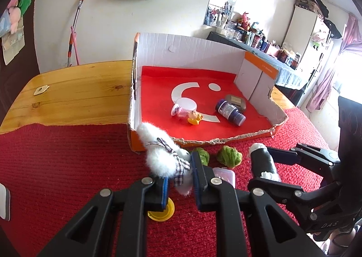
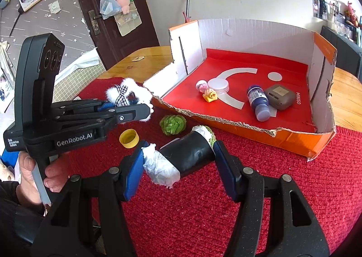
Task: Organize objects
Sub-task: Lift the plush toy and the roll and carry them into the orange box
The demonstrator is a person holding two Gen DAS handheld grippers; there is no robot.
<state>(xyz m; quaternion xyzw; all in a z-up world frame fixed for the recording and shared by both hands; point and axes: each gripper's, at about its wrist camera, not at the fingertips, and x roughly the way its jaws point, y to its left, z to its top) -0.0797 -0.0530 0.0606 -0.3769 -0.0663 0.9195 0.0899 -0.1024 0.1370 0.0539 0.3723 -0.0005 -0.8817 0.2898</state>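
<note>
Left wrist view looks down two black plastic arms whose blue-padded fingers are clamped on a fluffy white plush toy with a checked ribbon bow [image 1: 161, 157]; the left gripper [image 1: 179, 180] holds it lifted above the ribbed red woven mat [image 1: 56, 166], with the fur bulging out past the pads. Under the near finger lies a round yellow plastic cap [image 1: 161, 212], and just behind the far finger sits a small clear plastic box [image 1: 224, 174].

From the right wrist view, the right gripper [image 2: 179, 157] stands part-way closed around a black cylindrical roll capped with crumpled white tape at both ends [image 2: 181, 158]; its blue pads [image 2: 134, 172] press the two taped ends, so the roll lies crosswise between them. Beyond it on the mat are two knotted green yarn balls [image 1: 229, 157], one half hidden behind the left finger [image 1: 201, 155].

Farther back stands a torn orange-and-white corrugated cardboard box [image 2: 260, 131] with a ragged low front edge and a smooth red lining marked with white curved shapes. Inside lie a small pink figurine [image 2: 202, 86], a yellow figurine [image 2: 210, 94] touching it, a flat white round lid [image 2: 218, 85], a dark blue bottle on its side [image 2: 258, 103] and a grey rounded-square case [image 2: 279, 96] just beside the bottle. The box rests partly on a glossy wooden table [image 1: 74, 96].
</note>
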